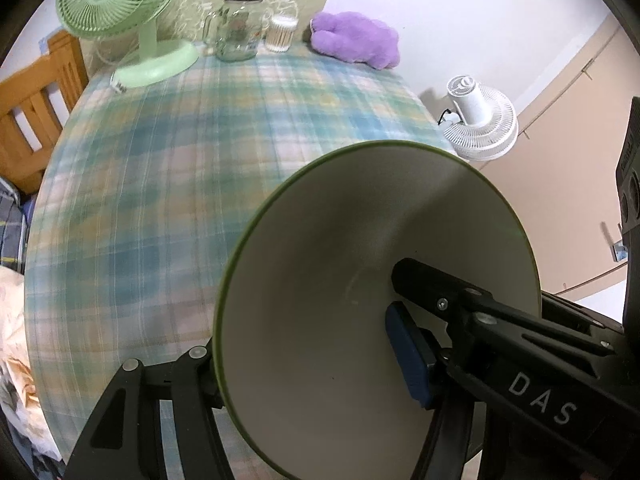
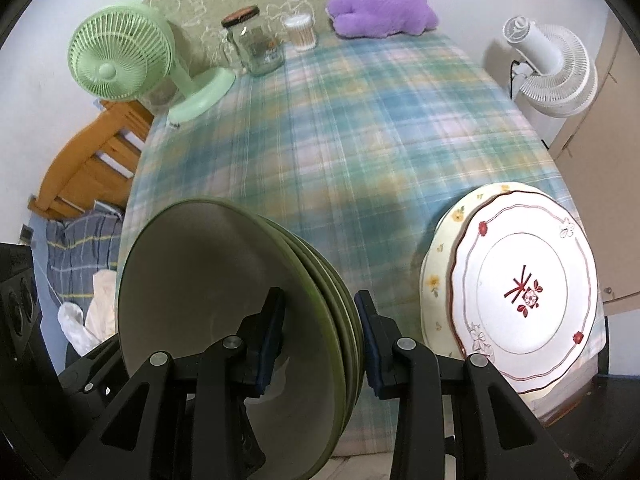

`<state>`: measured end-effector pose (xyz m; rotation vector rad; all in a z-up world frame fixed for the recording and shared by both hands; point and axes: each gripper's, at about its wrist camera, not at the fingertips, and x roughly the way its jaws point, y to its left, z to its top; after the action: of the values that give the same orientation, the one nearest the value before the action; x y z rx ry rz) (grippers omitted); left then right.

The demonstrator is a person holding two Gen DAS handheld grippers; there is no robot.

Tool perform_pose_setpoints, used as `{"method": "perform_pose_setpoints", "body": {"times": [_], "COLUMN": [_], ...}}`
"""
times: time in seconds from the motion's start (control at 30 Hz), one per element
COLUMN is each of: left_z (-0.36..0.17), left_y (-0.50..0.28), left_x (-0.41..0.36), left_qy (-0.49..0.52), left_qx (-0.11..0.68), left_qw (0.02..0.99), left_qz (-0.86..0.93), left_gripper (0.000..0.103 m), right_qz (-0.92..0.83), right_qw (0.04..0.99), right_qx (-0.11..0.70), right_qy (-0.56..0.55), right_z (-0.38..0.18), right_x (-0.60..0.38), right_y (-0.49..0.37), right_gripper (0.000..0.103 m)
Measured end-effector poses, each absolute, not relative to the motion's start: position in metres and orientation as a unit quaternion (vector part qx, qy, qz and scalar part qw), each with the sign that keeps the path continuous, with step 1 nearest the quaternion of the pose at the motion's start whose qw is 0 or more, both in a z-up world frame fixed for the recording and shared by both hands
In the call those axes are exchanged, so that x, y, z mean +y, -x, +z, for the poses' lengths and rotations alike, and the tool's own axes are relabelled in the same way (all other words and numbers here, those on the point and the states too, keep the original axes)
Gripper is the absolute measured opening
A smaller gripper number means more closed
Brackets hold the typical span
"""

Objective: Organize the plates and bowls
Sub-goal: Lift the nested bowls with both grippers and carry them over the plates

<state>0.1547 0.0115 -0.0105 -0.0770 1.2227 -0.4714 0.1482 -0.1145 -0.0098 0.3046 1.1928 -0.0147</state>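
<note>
Clamping smooth round green-rimmed bowls (image 2: 224, 320): right gripper (image 2: 320, 340), left gripper (image 1: 312, 360) likewise.

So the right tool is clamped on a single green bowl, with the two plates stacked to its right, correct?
Not a single bowl: the right wrist view shows the right tool clamped on a stack of green bowls. The two plates are stacked to its right.

Plaid-cloth table (image 2: 340, 128) carries green fan (image 2: 120, 56), glass jar (image 2: 256, 44), cotton-swab tub (image 2: 301, 31), purple plush (image 2: 380, 8), stacked plates (image 2: 520, 292).
</note>
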Motion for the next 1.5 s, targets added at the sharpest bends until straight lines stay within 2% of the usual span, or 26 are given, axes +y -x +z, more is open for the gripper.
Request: {"method": "perform_pose_setpoints", "body": {"times": [0.9, 1.5], "left_z": [0.0, -0.015], "left_y": [-0.139, -0.129], "left_x": [-0.094, -0.17], "left_qy": [0.064, 0.072], "left_qx": [0.563, 0.574], "left_qw": [0.807, 0.801], "left_qz": [-0.166, -0.156], "left_gripper": [0.066, 0.066], "right_qz": [0.042, 0.051], "right_qw": [0.823, 0.814], "right_qx": [0.553, 0.567], "right_qy": [-0.121, -0.115], "right_z": [0.006, -0.007], "right_x": [-0.223, -0.299], "right_y": [-0.141, -0.137], "right_gripper": [0.039, 0.039]}}
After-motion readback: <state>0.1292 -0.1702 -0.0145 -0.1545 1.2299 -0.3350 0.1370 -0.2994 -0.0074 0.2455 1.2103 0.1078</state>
